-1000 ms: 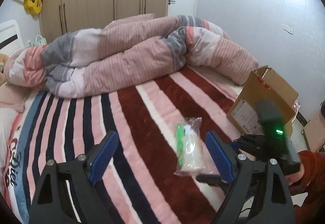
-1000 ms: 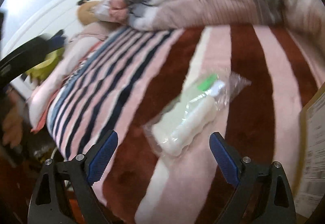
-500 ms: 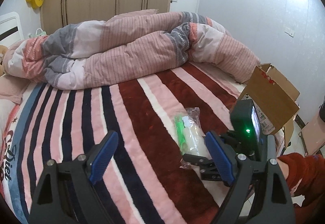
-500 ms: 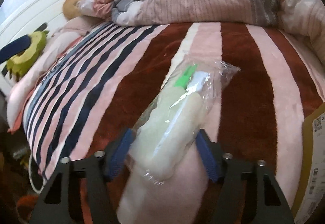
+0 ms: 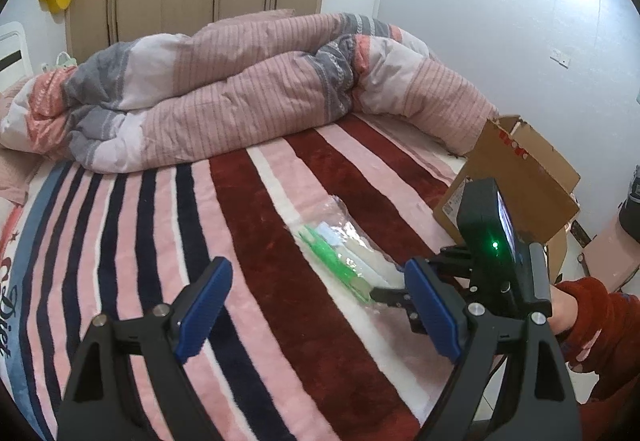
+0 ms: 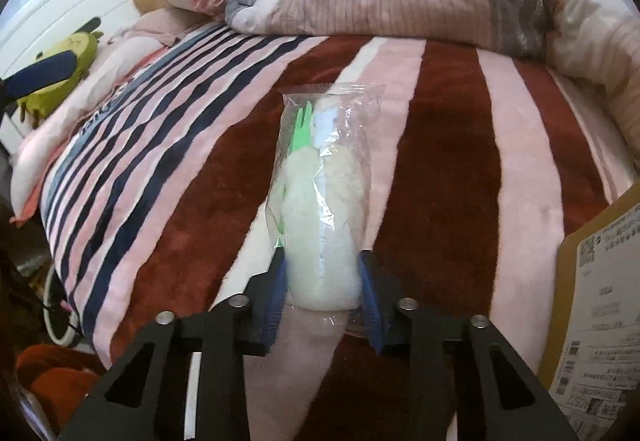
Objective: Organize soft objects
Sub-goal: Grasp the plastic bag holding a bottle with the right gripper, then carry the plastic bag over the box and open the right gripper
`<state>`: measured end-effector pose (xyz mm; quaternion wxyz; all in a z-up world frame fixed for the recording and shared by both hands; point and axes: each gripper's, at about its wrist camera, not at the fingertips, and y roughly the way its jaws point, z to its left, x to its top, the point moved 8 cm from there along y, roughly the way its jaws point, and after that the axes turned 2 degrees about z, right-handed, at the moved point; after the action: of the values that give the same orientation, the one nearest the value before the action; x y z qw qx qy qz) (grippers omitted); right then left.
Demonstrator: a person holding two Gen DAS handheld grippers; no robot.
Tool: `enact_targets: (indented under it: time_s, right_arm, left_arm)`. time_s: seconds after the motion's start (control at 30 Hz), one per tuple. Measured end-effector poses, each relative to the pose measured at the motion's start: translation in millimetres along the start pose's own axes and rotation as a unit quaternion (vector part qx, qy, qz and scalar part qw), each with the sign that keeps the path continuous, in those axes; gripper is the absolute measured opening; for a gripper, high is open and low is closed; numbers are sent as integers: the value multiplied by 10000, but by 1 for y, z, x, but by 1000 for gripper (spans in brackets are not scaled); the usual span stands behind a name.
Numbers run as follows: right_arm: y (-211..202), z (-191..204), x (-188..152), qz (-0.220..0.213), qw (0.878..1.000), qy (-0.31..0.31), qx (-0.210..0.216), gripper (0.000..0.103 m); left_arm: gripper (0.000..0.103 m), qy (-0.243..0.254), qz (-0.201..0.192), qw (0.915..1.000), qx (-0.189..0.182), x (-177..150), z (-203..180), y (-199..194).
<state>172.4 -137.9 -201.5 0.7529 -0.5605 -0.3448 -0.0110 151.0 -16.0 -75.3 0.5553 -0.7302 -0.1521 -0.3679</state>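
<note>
The right gripper [image 6: 322, 291] pinches the near end of a clear bag [image 6: 322, 177] holding a white plush toy, which lies on the striped blanket [image 6: 448, 145]. The left gripper [image 5: 316, 311] hangs spread nearby. The cardboard box [image 6: 604, 305] label is unreadable; the blanket's edge reads "Diet".

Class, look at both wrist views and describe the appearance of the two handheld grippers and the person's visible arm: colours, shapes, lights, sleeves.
Both the left gripper and the right gripper have black angular frames with triangular cut-outs, silver bolt heads and blue ribbed pads on the fingers. In the left view, the right gripper carries a black box with a green light. The sleeve is fuzzy rust-red. No cables are clearly visible.
</note>
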Motion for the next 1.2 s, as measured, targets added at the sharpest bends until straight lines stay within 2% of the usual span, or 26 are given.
enact_targets:
  time_s: [0.13,0.23,0.4,0.67,0.7,0.83,0.9,1.0,1.2]
  right_arm:
    - [-8,6,0,-100,9999,-84,65,23]
    - [-23,13,4,-327,9993,-85,152,23]
    - [-67,33,14,-814,9948,-86,604,23]
    - [-151,45,29,-1743,9768,-125,1242,23]
    - [-159,43,30,-1818,9750,-133,1270,23]
    - [-190,31,31,-2108,9698,-196,1211,23]
    - [-204,19,30,-2213,9683,-182,1145,23]
    - [-221,-4,26,-2308,9673,-72,1049,23]
    - [-251,-55,8,-2453,9674,131,610,23]
  left_arm:
    - [86,38,121,9999,-58,-2,-7,7]
    - [86,59,169,9998,-132,-2,-15,10]
    - [86,120,189,9996,-160,3,-24,10]
    - [86,-6,-56,9968,-792,28,-54,-8]
    - [84,-8,-113,9961,-872,33,-60,-11]
    - [61,67,-278,9930,-1146,51,-87,-22]
    - [52,244,-351,9927,-1125,61,-102,-27]
    - [44,435,-506,9916,-1112,77,-125,-32]
    - [44,801,-508,9874,-1263,105,-178,-22]
